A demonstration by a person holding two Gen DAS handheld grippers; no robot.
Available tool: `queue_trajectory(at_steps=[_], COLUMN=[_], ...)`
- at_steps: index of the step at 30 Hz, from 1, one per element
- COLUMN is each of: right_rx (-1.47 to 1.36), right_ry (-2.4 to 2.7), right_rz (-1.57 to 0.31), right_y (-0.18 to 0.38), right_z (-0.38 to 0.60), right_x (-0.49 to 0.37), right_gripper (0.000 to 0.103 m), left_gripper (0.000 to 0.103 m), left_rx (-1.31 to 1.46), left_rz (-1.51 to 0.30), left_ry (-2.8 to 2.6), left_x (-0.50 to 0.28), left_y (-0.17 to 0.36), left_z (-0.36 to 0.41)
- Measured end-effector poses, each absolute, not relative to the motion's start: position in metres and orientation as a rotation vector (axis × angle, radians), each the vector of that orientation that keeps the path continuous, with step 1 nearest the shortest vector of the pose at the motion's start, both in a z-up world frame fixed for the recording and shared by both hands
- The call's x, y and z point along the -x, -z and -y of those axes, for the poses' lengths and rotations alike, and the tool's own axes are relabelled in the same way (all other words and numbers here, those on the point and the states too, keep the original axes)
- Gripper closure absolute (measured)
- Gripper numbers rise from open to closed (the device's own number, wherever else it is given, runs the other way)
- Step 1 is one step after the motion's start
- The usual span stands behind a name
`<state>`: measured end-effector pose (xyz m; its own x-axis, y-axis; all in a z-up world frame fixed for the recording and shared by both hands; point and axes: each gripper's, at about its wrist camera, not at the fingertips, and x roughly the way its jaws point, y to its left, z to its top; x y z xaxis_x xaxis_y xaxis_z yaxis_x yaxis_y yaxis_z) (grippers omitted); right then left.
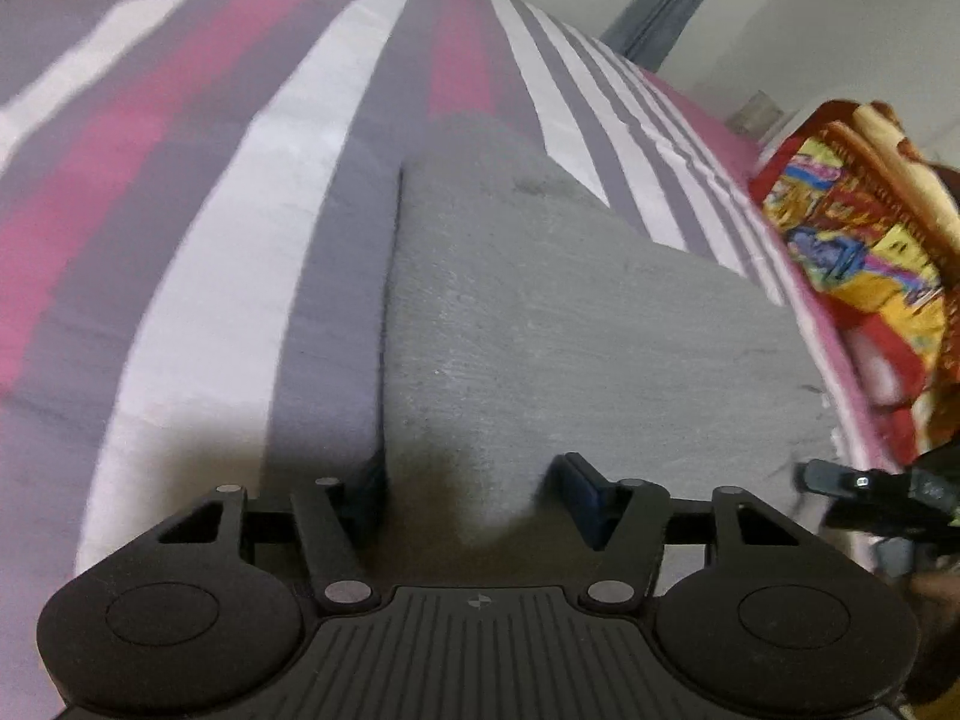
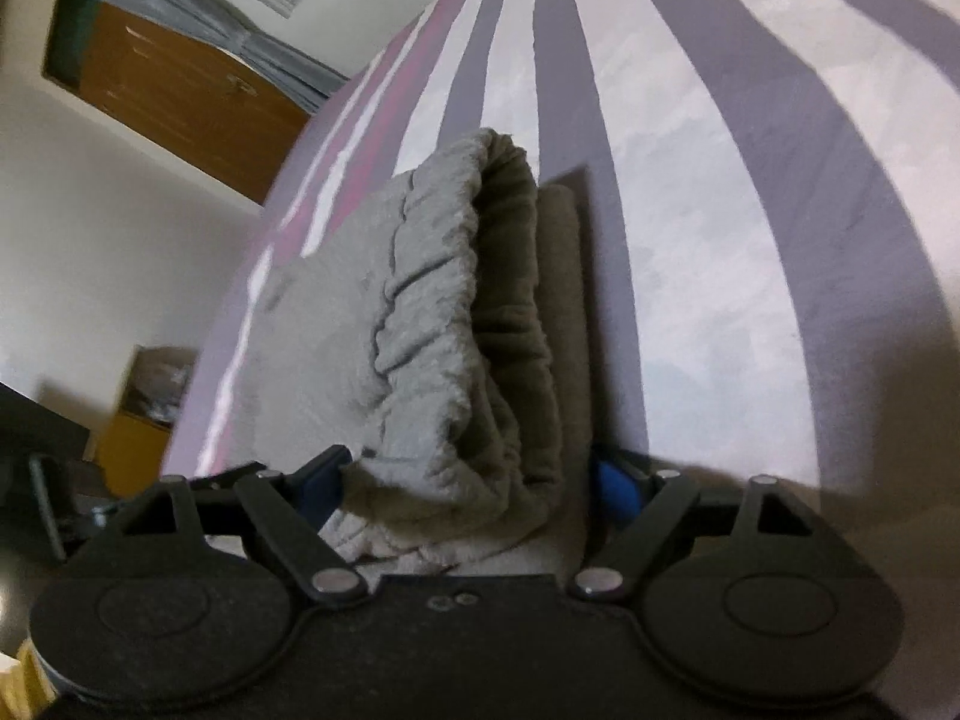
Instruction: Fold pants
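A home bedroom: striped pink, grey and white bedsheet point(image 1: 228, 228) spread ahead of the fingers, bright patterned blanket point(image 1: 852, 264) off to their right, wooden wardrobe point(image 2: 180, 90) against a plain wall beyond them to the left.

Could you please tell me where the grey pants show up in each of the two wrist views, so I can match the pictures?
Left wrist view: the grey pants fill the lower middle, lying flat and running from the left gripper up towards the centre.
Right wrist view: their gathered waistband end stands in the centre, bunched between the right gripper's open jaws.
Shared landmark: the striped bedsheet under the pants, pink, grey and white in both views.
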<state>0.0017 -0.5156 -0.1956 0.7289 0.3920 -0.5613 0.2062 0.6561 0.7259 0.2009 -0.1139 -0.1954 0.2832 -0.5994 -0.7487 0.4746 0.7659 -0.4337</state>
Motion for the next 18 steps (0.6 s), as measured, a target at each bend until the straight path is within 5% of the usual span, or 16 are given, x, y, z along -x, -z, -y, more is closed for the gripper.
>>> queue_trajectory(at_steps=[7, 18], right_rx=[-0.969, -0.958], right_ry=[-0.269, -0.334], right_rz=[-0.723, -0.724], right_y=[0.199, 0.208], right_z=[0.526, 0.510], right_x=[-0.004, -0.044], right_gripper=[0.035, 0.035], left_gripper=[0.070, 0.072], left_rx=[0.279, 0.361], left_rz=[-1.085, -1.106], left_ry=[0.813, 0.842], left_x=[-0.215, -0.222], left_y=[0.202, 0.220], left_z=[0.103, 0.119])
